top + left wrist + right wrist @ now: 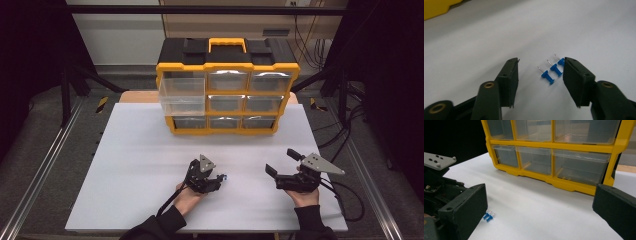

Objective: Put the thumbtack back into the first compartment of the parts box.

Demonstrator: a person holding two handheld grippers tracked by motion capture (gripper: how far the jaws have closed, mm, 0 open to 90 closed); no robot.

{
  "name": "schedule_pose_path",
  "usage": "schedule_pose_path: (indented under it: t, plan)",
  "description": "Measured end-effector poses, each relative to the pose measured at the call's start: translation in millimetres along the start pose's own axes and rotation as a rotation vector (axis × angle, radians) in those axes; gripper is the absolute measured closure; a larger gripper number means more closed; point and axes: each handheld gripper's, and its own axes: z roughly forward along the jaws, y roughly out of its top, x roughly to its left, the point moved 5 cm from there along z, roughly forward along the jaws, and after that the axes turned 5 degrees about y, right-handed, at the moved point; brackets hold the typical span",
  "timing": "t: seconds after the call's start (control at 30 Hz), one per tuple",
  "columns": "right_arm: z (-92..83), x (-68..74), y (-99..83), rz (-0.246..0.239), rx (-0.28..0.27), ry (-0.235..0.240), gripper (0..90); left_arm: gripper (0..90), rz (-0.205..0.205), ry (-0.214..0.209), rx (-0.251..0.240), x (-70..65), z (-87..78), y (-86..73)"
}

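Jaws of both our left gripper (540,72) and right gripper (539,205) gaped empty; three blue pushpins (552,71) lay mid-frame on the worktop (574,30), light, sharp-tipped, best pinched by their heads.

A white table (125,190) stands on grey floor (45,130), dark surroundings.

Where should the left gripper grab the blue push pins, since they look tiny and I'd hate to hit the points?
Probably by the plastic heads. The three blue push pins lie flat in a row between the open jaws of the left gripper, metal points aimed away. Coming straight down and closing across the row would press the heads together, clear of the tips.
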Motion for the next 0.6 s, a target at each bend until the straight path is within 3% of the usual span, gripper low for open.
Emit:
schedule_pose_path:
  t: [0.6]
  plan:
    - [0.3, 0.5, -0.1, 0.008, 0.004, 0.004, 0.7, 70.1, 0.004, 0.014, 0.017, -6.1, 4.5, -2.1]
